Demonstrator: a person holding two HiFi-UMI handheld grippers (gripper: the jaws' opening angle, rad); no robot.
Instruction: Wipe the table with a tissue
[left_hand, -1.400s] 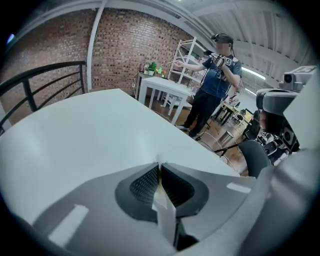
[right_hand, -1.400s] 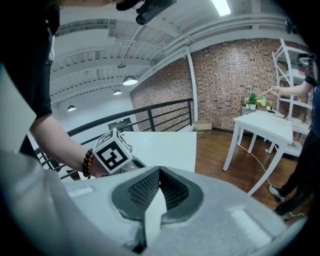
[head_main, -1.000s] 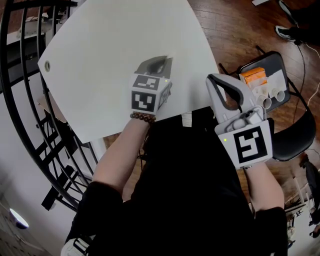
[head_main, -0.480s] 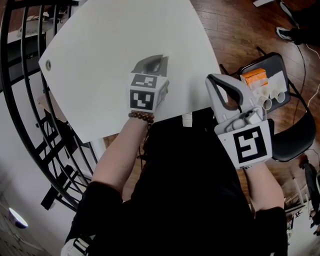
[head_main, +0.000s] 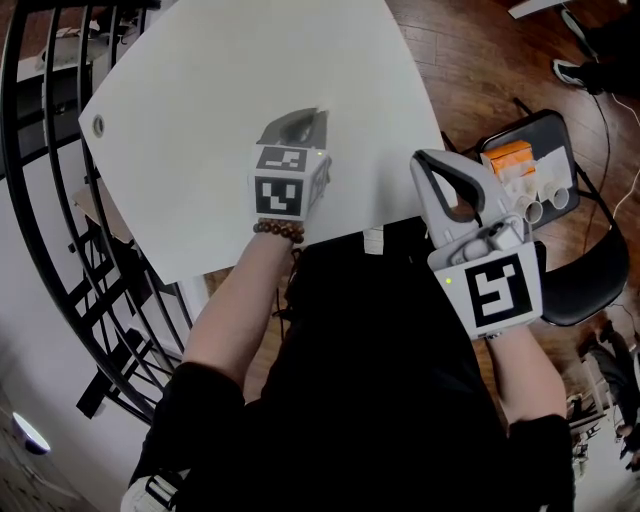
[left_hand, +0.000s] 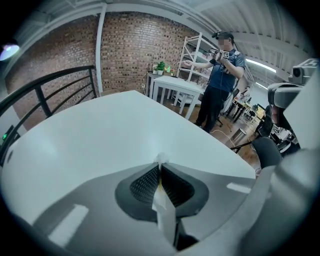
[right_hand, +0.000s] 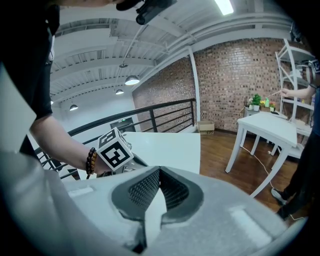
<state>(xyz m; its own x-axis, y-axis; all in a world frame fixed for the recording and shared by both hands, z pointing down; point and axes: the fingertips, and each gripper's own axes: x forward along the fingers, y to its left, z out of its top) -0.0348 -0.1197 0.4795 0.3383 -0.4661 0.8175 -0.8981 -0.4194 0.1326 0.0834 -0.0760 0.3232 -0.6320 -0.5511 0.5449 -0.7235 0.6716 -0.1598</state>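
Note:
The white table (head_main: 200, 90) fills the upper head view. My left gripper (head_main: 316, 113) rests low over its near right part, jaws shut. In the left gripper view a small white tuft of tissue (left_hand: 161, 158) pokes out at the tips of the left gripper (left_hand: 160, 166), just above the table (left_hand: 100, 140). In the head view the tissue is too small to make out against the white top. My right gripper (head_main: 432, 158) is shut with nothing in it and is held off the table's right edge, over the person's lap. The right gripper view looks past the right gripper (right_hand: 159, 169) at the left gripper's marker cube (right_hand: 115, 149).
A black chair (head_main: 590, 260) at the right carries an orange box (head_main: 505, 155) and white cups (head_main: 545, 195). A black railing (head_main: 40, 200) curves along the table's left side. A grommet hole (head_main: 97, 126) sits near the table's left corner. A person (left_hand: 217, 85) stands beyond the table.
My left gripper has slid a little to the left across the table top with the tissue in its jaws. The right gripper has stayed where it was.

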